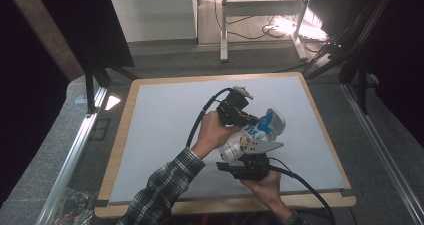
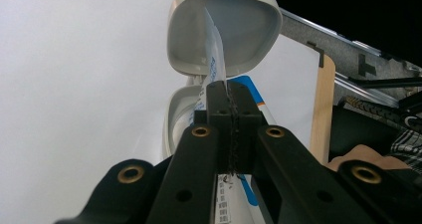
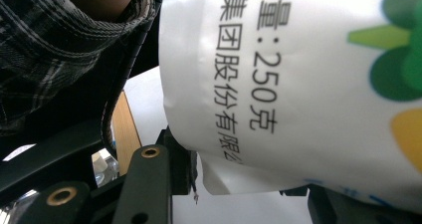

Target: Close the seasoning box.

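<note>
A white pouch (image 1: pixel 248 137) with blue and coloured print is held up over the table between both grippers. My left gripper (image 1: pixel 251 119) comes in from the left and is shut on the pouch's thin top edge (image 2: pixel 214 50); its jaws (image 2: pixel 227 87) meet on the film. Below it, my right gripper (image 1: pixel 250 159) is shut on the pouch's body. The right gripper view looks along that gripper (image 3: pixel 244 184) at the pouch (image 3: pixel 298 84), white with black print and green and yellow shapes, bulging between the jaws. A white bowl (image 2: pixel 224 30) lies beyond the pouch, with its rim (image 1: pixel 278 119) at the pouch's right.
The table carries a pale grey mat (image 1: pixel 165 125) with a wooden border (image 1: pixel 120 135). A second white rounded rim (image 2: pixel 176 114) sits nearer than the bowl. A plaid sleeve (image 1: pixel 160 190) reaches in from the bottom left. Black cables (image 1: pixel 200 120) trail from both grippers.
</note>
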Tool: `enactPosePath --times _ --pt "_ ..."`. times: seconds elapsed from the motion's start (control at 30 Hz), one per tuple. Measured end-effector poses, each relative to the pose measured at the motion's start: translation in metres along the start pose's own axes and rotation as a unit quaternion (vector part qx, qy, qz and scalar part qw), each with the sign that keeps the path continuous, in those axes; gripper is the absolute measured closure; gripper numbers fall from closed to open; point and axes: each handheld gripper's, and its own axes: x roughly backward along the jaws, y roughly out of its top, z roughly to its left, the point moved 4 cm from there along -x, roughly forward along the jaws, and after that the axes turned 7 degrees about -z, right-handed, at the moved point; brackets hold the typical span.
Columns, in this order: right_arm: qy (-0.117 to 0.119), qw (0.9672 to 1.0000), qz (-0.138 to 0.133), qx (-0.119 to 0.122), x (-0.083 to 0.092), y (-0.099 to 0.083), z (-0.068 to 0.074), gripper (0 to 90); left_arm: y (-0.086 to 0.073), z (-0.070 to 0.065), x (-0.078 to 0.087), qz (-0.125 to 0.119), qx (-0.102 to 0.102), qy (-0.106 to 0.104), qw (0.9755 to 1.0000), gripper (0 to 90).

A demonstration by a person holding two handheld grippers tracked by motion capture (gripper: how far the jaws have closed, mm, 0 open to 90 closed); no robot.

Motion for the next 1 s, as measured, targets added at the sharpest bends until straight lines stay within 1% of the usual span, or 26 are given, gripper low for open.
enactPosePath --times 0.57,0.6,1.0 --pt "0.0 1.0 0.0 0.003 -0.0007 0.0015 0.0005 58.9 0.0008 0.0006 0.0007 0.006 -0.002 0.001 1.0 89.7" --pt "0.0 1.0 -0.001 0.003 -0.0008 0.0016 0.0005 58.9 0.0009 0.0003 0.0003 0.003 0.001 0.001 1.0 89.6" --pt "-0.001 1.0 -0.002 0.005 -0.0016 0.0026 0.0005 58.7 0.0021 0.0 -0.0002 0.004 0.0 0.001 1.0 89.7"
